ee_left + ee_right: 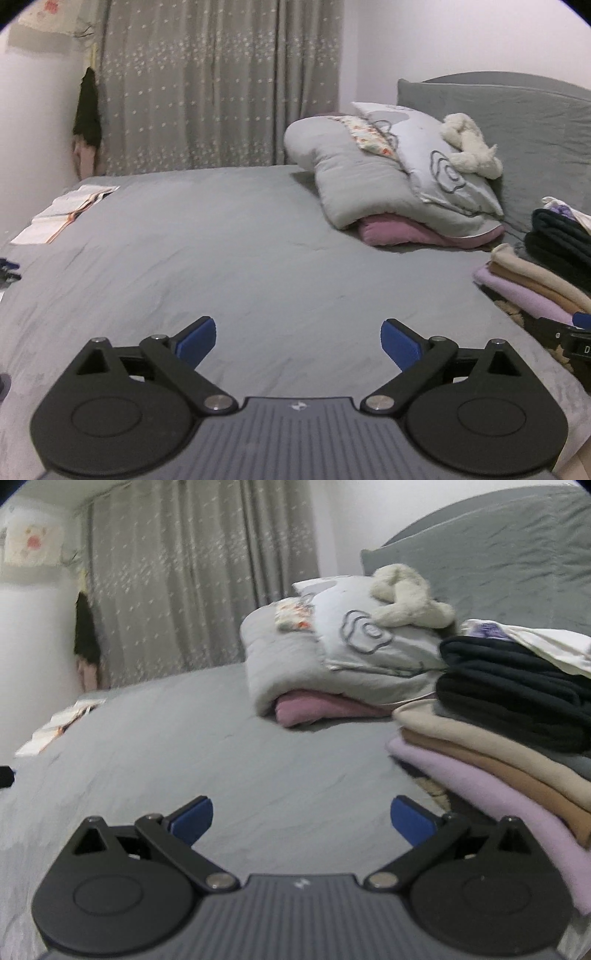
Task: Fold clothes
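A stack of folded clothes (498,746) lies on the right of the grey bed (184,746): lilac at the bottom, tan and beige above it, black and white on top. In the left wrist view the same stack (535,280) sits at the right edge. My right gripper (301,818) hovers open over the bare sheet, just left of the stack, with nothing between its blue pads. My left gripper (298,341) is wide open too, above the sheet (240,258) near the bed's middle, and holds nothing.
A pile of grey quilt and pillows (399,177) over a pink blanket (402,230) lies by the headboard (535,122), with a cream plush toy (469,144) on top. An open book (66,214) rests at the bed's far left edge. A curtain (221,92) hangs behind.
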{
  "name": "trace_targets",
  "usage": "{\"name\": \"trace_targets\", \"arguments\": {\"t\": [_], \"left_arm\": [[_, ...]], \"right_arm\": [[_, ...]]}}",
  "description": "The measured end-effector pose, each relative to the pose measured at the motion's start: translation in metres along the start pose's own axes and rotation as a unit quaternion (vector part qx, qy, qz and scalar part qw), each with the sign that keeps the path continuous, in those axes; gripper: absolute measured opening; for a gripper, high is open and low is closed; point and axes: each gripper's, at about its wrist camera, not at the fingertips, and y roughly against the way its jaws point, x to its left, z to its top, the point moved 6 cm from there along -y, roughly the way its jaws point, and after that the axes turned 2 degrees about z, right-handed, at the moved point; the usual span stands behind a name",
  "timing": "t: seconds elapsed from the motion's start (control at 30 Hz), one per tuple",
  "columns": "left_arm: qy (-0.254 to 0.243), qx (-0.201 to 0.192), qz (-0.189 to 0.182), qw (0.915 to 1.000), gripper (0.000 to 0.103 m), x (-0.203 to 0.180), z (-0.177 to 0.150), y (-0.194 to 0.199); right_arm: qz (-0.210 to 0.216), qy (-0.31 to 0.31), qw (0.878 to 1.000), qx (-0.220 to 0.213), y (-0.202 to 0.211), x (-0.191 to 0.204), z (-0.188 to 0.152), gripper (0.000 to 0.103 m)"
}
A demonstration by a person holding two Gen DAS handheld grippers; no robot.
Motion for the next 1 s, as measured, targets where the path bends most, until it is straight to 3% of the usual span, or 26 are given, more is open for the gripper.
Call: {"name": "trace_targets", "arguments": {"t": [0.23, 0.37, 0.53, 0.63, 0.73, 0.9, 1.0], "left_arm": [[0.01, 0.016, 0.016, 0.9997, 0.096, 0.034, -0.024, -0.003], [0.03, 0.022, 0.025, 0.999, 0.096, 0.062, -0.026, 0.0], [0.059, -0.018, 0.021, 0.9979, 0.096, 0.091, 0.004, 0.028], [0.068, -0.046, 0.012, 0.9965, 0.097, 0.1, 0.022, 0.05], [0.072, -0.064, 0.004, 0.9953, 0.097, 0.109, 0.033, 0.07], [0.055, -0.104, 0.017, 0.9929, 0.102, 0.124, 0.047, 0.109], [0.037, -0.113, 0.03, 0.9924, 0.102, 0.127, 0.046, 0.115]], "right_arm": [[-0.027, 0.055, 0.997, 0.046, -0.011, 0.011, -0.03, 0.103], [-0.053, 0.11, 0.991, 0.053, 0.0, -0.01, -0.033, 0.103], [-0.129, 0.095, 0.987, -0.024, 0.066, -0.076, 0.05, 0.103], [-0.189, 0.107, 0.971, -0.103, 0.145, -0.099, 0.121, 0.103], [-0.216, 0.123, 0.954, -0.171, 0.218, -0.104, 0.17, 0.103], [-0.235, 0.162, 0.931, -0.228, 0.286, -0.09, 0.183, 0.103], [-0.186, 0.143, 0.947, -0.22, 0.276, -0.084, 0.157, 0.103]]}}
